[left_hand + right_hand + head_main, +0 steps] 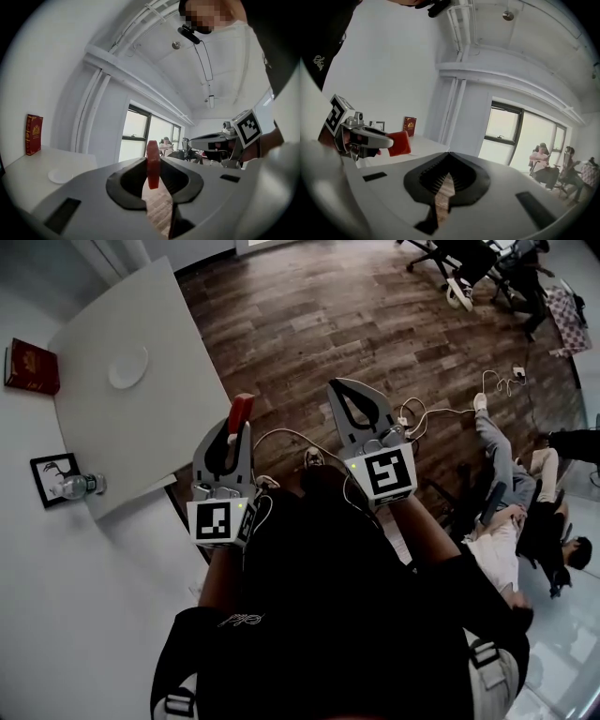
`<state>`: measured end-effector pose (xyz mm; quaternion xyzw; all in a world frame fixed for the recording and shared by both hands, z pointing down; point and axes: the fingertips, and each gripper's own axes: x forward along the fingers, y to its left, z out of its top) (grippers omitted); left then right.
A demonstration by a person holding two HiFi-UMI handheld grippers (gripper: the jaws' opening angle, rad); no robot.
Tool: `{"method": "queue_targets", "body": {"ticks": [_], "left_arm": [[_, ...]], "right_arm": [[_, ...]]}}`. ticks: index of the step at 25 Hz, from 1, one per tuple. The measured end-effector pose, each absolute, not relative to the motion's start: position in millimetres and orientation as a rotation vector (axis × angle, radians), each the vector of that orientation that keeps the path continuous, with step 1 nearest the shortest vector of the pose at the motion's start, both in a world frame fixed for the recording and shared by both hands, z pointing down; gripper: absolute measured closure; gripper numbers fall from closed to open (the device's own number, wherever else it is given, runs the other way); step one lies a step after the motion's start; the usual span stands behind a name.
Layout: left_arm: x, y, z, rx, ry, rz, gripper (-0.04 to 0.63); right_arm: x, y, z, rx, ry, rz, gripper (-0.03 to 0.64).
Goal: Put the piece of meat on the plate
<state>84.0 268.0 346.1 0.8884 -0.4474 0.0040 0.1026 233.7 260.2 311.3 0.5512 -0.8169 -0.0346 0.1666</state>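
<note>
The piece of meat (242, 411) is a flat red slab standing on edge between the jaws of my left gripper (239, 431), which is shut on it. It shows end-on in the left gripper view (153, 161). The white plate (127, 367) lies on the white table (141, 442) to the left and ahead, well apart from the meat and lower than it. My right gripper (338, 387) is held in the air beside the left one, shut with nothing in it; its toothed pads meet (449, 154).
A red book (33, 366) lies on the table's far left; a framed picture (52, 476) and a water bottle (80, 486) stand at its near corner. Wooden floor (319, 324) spreads ahead. Cables (422, 413), seated people (511, 512) and office chairs (469, 268) are at the right.
</note>
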Motion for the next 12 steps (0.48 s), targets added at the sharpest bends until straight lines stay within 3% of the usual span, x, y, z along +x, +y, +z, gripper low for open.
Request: {"method": "queue_targets", "body": {"ticks": [12], "left_arm": [[120.1,208.2,365.4,2.556,-1.433,0.101,0.511]], "right_arm": [[265.1,179.8,349.7,1.420,-2.474,-0.025,0.595]]}}
